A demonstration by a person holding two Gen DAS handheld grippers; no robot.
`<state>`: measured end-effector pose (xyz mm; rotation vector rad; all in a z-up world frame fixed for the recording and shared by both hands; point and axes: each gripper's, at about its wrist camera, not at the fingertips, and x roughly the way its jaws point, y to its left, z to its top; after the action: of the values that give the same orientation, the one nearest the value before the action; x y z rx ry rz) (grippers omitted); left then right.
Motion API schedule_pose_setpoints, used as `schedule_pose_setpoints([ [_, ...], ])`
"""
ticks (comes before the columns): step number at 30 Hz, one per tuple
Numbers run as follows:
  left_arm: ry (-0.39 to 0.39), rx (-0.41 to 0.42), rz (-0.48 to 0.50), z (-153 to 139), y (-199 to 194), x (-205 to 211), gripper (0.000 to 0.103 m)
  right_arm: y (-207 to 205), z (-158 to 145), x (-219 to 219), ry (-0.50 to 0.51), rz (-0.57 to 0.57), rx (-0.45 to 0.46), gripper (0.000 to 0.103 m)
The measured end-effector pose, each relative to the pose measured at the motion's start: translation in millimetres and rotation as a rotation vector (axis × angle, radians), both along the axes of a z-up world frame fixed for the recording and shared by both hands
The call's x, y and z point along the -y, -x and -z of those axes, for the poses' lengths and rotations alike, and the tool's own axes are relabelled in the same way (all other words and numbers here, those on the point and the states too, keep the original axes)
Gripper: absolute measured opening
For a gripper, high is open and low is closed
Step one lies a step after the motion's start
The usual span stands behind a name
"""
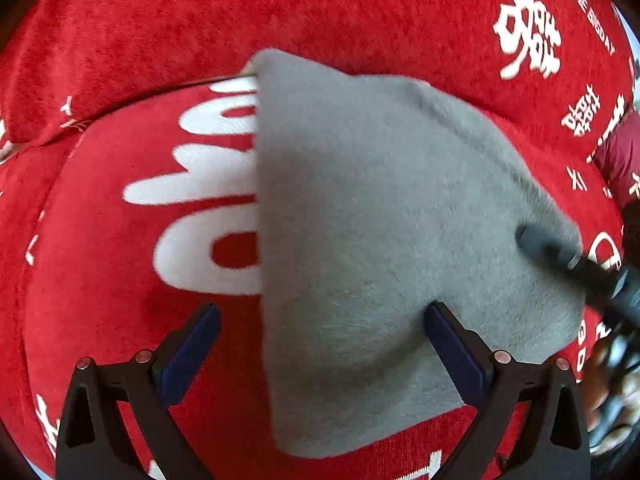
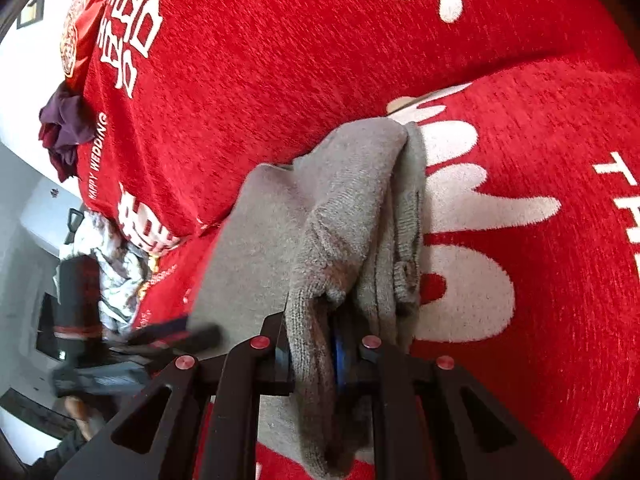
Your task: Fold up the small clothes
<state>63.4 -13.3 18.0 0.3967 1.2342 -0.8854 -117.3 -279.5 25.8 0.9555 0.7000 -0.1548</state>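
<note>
A small grey knit garment [image 1: 380, 220] lies on the red cover [image 1: 120, 320] with white lettering. In the left wrist view my left gripper [image 1: 320, 328] is open just above it, one finger on each side of its left edge. My right gripper [image 2: 320, 336] is shut on a bunched fold of the grey garment [image 2: 352, 208] and holds it lifted off the flat part. A dark, blurred finger of the right gripper [image 1: 568, 256] shows over the garment's right corner in the left wrist view. The left gripper [image 2: 132, 344] shows blurred at the lower left of the right wrist view.
The red cover drapes over a cushioned seat and its backrest [image 2: 280, 60]. A pile of purple and dark red clothes [image 2: 64, 128] and a crumpled white-grey cloth [image 2: 116, 272] lie at the far left of the right wrist view.
</note>
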Motion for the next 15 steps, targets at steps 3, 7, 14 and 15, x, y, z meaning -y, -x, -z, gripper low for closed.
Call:
schedule_pose_setpoints([
  [3, -0.001, -0.01, 0.008, 5, 4, 0, 0.103, 7, -8, 19, -0.039, 0.065, 0.06, 0.039],
  [7, 0.003, -0.007, 0.006, 0, 5, 1, 0.103, -8, -22, 48, 0.042, 0.114, 0.033, 0.045],
  [14, 0.062, -0.043, -0.039, -14, -25, 3, 0.103, -86, 5, 77, 0.027, 0.014, -0.142, 0.048],
  [15, 0.062, -0.08, -0.05, -8, -31, 4, 0.103, -93, 5, 76, 0.059, 0.0, -0.143, 0.031],
])
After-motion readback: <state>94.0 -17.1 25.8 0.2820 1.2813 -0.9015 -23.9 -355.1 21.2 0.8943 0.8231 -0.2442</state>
